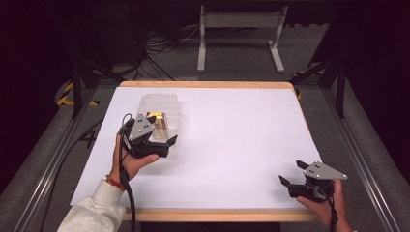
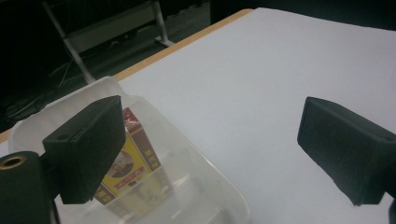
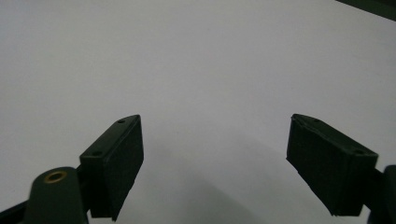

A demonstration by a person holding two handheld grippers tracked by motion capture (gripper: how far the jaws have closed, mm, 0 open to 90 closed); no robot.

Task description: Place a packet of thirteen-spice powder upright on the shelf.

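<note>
A white sheet [image 1: 232, 140] is covering the table [image 1: 208, 84], whose wooden edge is showing along the far and near sides. It is lying under both claws and spreading wide between them.

A clear plastic container [image 1: 162, 104] is sitting on the sheet directly ahead of and partly beneath the left gripper [image 1: 162, 140]. In the left gripper view the container [image 2: 196, 163] is lying below and to the left of the gap, its rim passing under the left jaw. That jaw is standing in front of the box, hiding part of it.

The left gripper [image 2: 210, 154] is hanging with its jaws wide apart, clamping nothing. A person's left hand [image 1: 133, 162] is wrapping around it from behind.

The right gripper [image 1: 295, 174] is resting low at the near right corner of the sheet, well apart from the container. In its own view the right gripper [image 3: 215, 168] is holding its jaws spread wide, with bare sheet ahead of them.

A small box [image 1: 158, 121] with a yellow and dark red label is standing inside the container, just ahead of the left gripper's jaws; in that gripper's view the box [image 2: 133, 163] is peeking out from behind the left jaw.
</note>
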